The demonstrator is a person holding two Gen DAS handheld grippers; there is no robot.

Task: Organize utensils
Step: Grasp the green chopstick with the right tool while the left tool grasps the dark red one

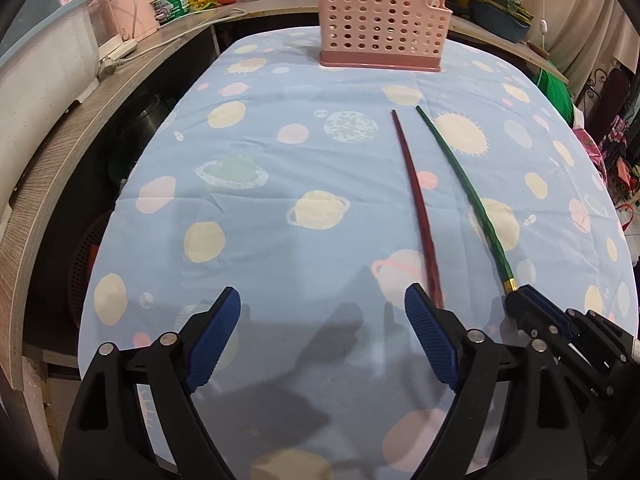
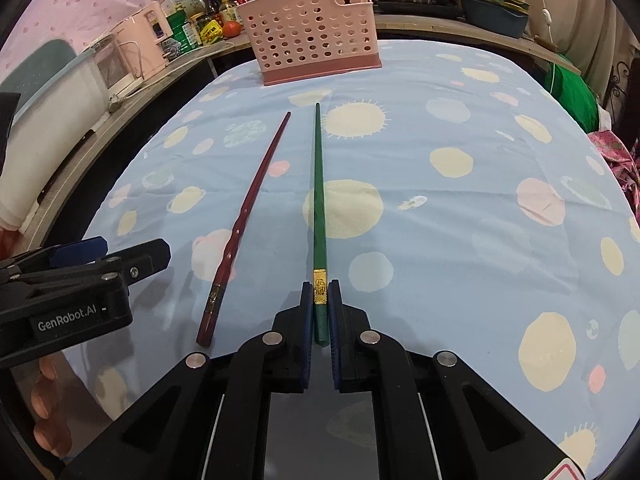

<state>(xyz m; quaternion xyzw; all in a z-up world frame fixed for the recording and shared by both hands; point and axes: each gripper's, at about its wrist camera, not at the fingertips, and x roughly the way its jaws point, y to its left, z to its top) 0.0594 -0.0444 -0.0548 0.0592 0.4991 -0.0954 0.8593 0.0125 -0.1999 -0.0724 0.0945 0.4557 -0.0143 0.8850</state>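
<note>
So, biggest thing first: the table with the planet-print cloth [image 2: 440, 152] fills both views, and at the top centre of each frame sits the pink perforated utensil basket [image 2: 316, 28]. I can't really see down into it, so whether anything is already inside is a guess, but it looks empty to me. Two chopsticks lie on the cloth mid-frame, well short of the basket, so I'd say the job has barely started. The right gripper [image 2: 320, 300] is clamped on the thick end of the green chopstick [image 2: 319, 184], right at its gold band. The red chopstick [image 2: 244, 224] lies loose just left of it. The left gripper [image 1: 320, 336] hangs wide open with nothing between its pads. Only readable writing: "GenRobot.AI" on the left gripper's body, lower left of the right wrist view.
</note>
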